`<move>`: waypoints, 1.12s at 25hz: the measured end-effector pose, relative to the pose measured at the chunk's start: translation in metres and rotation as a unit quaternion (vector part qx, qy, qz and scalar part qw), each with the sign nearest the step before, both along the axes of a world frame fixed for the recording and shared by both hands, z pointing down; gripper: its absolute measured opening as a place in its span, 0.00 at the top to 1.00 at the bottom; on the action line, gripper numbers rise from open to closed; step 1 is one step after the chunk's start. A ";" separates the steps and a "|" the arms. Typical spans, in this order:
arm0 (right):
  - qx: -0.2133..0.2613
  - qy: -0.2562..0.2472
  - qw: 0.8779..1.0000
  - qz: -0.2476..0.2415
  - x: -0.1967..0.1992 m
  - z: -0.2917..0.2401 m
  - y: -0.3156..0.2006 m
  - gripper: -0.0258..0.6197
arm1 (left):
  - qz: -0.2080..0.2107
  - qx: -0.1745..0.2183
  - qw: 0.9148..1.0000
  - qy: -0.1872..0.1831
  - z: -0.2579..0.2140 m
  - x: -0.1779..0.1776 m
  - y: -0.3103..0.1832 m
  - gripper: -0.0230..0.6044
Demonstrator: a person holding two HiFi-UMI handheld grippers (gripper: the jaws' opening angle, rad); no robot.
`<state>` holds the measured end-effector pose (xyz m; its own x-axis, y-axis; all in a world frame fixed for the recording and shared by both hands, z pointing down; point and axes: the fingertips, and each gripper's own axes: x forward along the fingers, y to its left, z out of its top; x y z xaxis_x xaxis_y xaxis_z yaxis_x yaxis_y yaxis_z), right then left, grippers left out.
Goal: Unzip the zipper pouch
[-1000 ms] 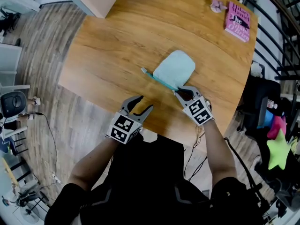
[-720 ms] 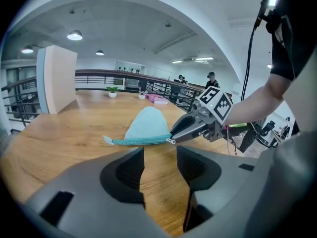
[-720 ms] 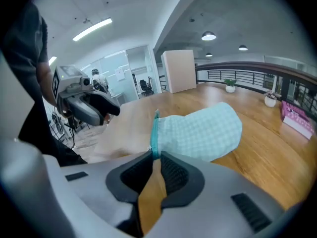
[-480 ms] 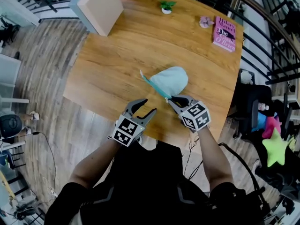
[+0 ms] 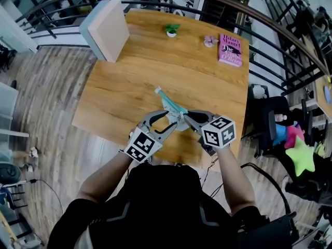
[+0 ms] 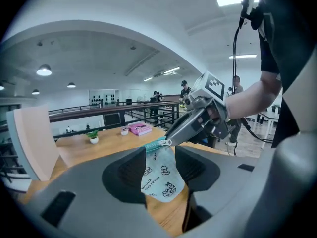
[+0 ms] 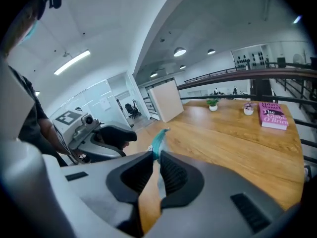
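Head view shows the pale blue fabric zipper pouch with a teal zip band (image 5: 173, 109) lifted off the light wooden table (image 5: 119, 87), hanging over the table's near part between the two tools.

The right gripper (image 5: 185, 116) has its jaws nearly together on the top of the pouch. The right gripper view shows the teal band pinched between the pads. In the left gripper view the tip sits right at the small metal slider, though I cannot tell whether it has the pull tab itself or the band beside it.

The left gripper (image 5: 171, 121) stands wide and holds nothing. Its jaws have just been closing, and the printed body of the pouch dangles between the pads, apparently not yet pressed by them.

The step in hand looks like securing a second grip so the zip can be drawn.

- **Where to grip:** the left pads would do best high up, on the band or the cloth just beside the slider. Lower on the loose body, the fabric would only stretch and twist.
- **How to pull:** once both grips are firm, keep the band taut and straight and pull along its line.
- **Main risk:** the pouch is light, and a sideways tug could slip it out of the right jaws.
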<state>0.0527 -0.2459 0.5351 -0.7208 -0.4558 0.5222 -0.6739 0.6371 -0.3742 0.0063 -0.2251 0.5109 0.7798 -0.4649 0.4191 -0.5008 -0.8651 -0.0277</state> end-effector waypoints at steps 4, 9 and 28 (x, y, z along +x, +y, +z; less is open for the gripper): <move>0.000 -0.011 1.000 0.011 0.000 -0.028 0.007 0.88 | 0.042 0.032 0.999 0.004 -0.023 0.014 0.001 0.64; -0.007 -0.020 0.999 0.029 0.002 -0.052 0.012 0.88 | 0.087 0.082 0.993 -0.011 -0.044 0.028 0.006 0.64; -0.004 -0.020 0.999 0.024 0.010 -0.081 0.009 0.88 | 0.112 0.062 0.990 0.057 -0.076 0.034 0.000 0.86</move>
